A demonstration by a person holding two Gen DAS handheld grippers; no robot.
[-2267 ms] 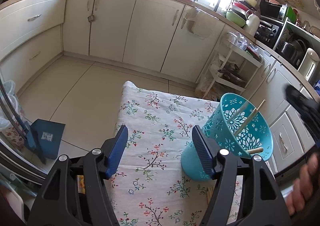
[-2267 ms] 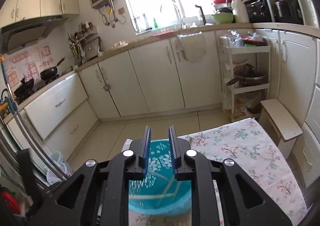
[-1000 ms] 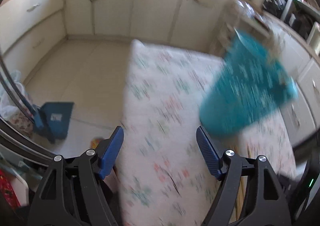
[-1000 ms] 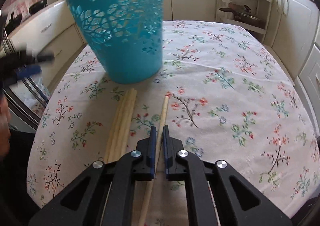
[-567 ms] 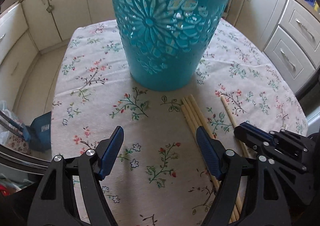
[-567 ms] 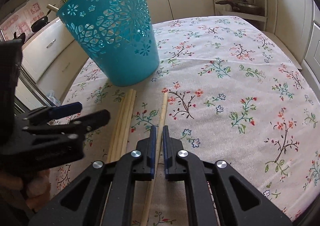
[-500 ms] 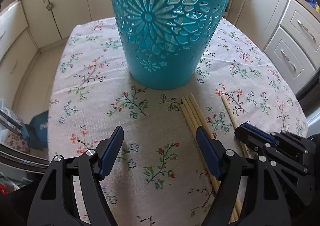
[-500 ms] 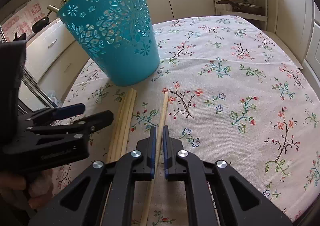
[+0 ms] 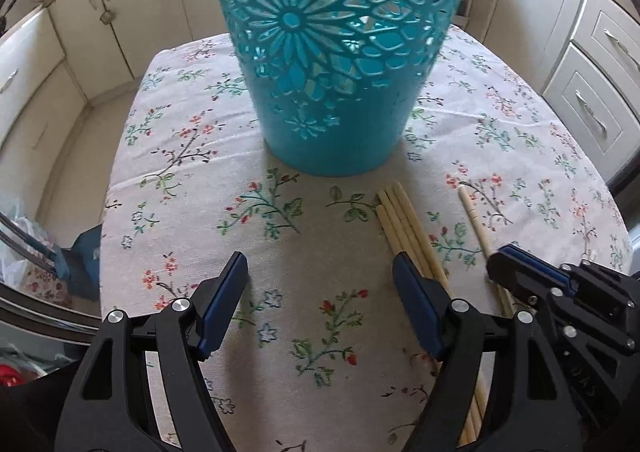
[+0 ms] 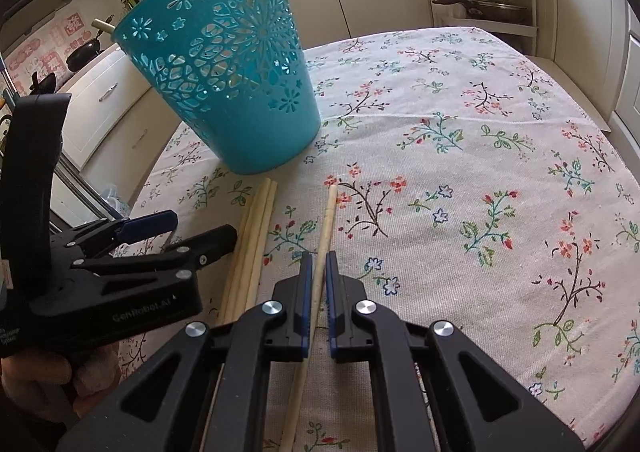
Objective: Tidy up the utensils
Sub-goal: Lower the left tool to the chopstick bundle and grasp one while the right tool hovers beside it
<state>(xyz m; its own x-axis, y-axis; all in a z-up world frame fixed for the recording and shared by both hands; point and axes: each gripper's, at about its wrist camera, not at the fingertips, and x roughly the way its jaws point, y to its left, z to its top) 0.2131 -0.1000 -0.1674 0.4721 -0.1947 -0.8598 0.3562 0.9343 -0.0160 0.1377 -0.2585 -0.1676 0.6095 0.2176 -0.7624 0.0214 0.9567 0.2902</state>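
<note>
We see a bench covered with a floral tablecloth (image 10: 460, 156); on it stands a teal openwork basket (image 10: 240, 92), upright, with the end of one wooden stick (image 10: 102, 26) showing above its rim on the far left side. Just in front of the basket's base lies a bundle of wooden chopsticks (image 10: 256, 236), side by side and touching one another; a single chopstick (image 10: 326, 220) lies near the bundle on its right, apart from it, its far tip pointing toward the basket.

We hold the right tool (image 10: 316, 272) with its blue pads closed on the single chopstick, partway along its length; the chopstick's far end lies on the cloth.

We hold the left tool (image 9: 320, 292) wide open and gripping nothing; it hangs above bare cloth in front of the basket, its right finger (image 9: 416, 304) over the bundle; whether it touches the bundle we cannot tell. In the right wrist view, a hand (image 10: 36, 380) grips the left tool's handle at the lower left.
</note>
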